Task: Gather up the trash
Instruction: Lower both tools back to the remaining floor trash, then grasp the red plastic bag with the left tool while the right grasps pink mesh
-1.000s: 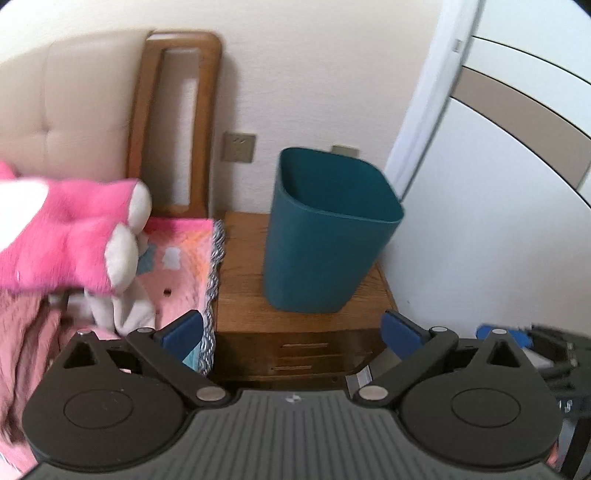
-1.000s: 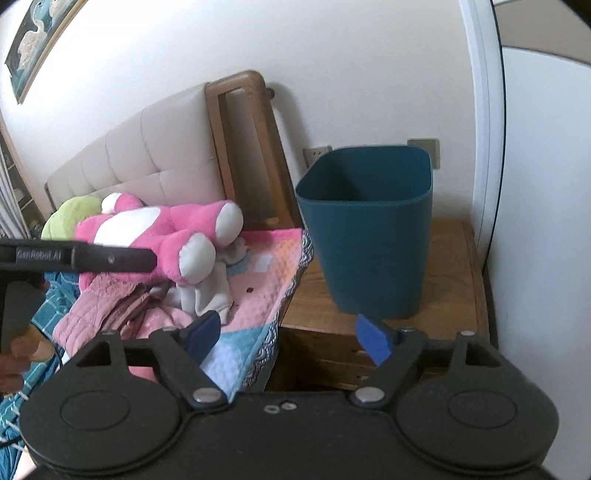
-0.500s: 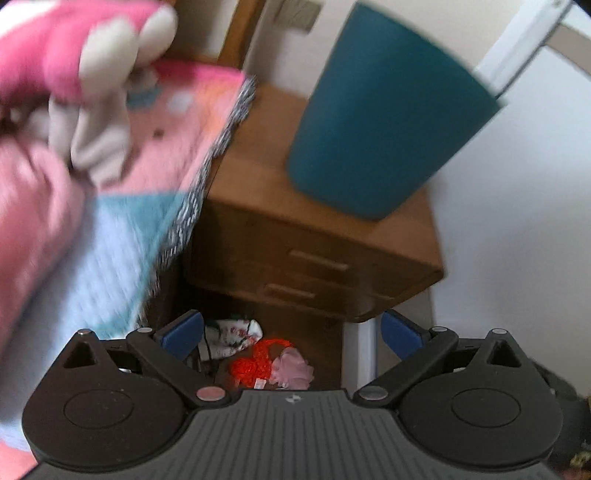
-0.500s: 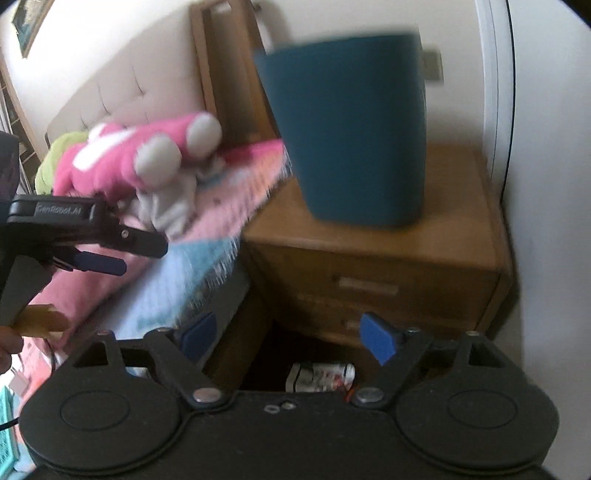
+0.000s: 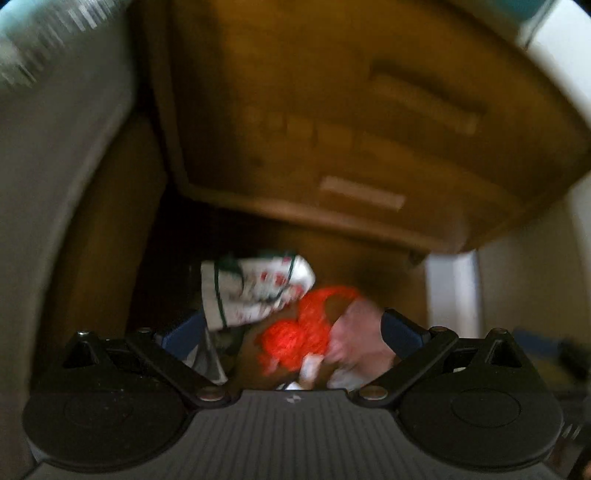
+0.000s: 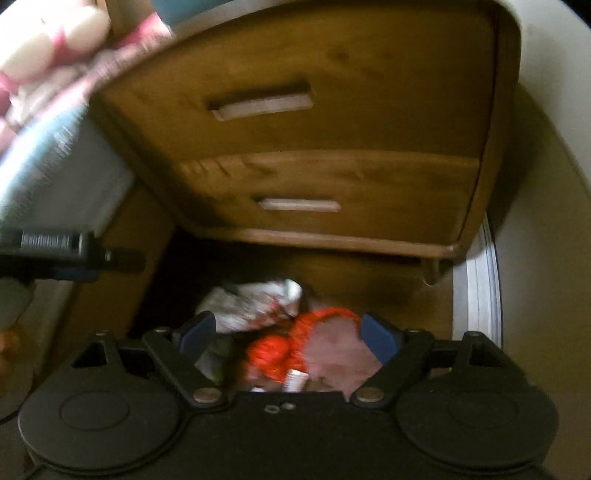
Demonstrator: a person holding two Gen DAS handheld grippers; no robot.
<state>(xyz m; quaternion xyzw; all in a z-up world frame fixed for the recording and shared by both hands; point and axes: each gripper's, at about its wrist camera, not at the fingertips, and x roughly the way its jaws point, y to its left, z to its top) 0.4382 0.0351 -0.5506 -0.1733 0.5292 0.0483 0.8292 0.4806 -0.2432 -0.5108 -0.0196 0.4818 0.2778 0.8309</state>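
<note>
Dim floor space beside the bed and in front of the wooden nightstand (image 6: 332, 147) is filling both wrist views, with motion blur softening every edge.

Left gripper (image 5: 291, 332) is presenting its jaws wide apart, with nothing between the pads. Directly ahead of that gap, an orange net bag (image 5: 303, 332) is lying on the floor, touching a pale pink crumpled piece (image 5: 358, 332) on one side and a white printed wrapper (image 5: 255, 291) on the other.

Right gripper (image 6: 288, 336) is likewise showing its jaws spread and empty, aimed at the same pile: orange net bag (image 6: 291, 343), pink piece (image 6: 336, 350), white wrapper (image 6: 255, 302). A small white cylindrical item (image 6: 295, 380) is sitting at the near edge; its identity cannot be determined.

Both tools are tilting downward, a pose judged to be a reach toward the trash, and the wide jaw setting suits bulky, soft, compressible items. In the right wrist view the left gripper is appearing off to the left, apart from the pile. A teal bin edge (image 5: 532, 14) is showing at the nightstand top, the probable deposit point. No pickup is yet made.
</note>
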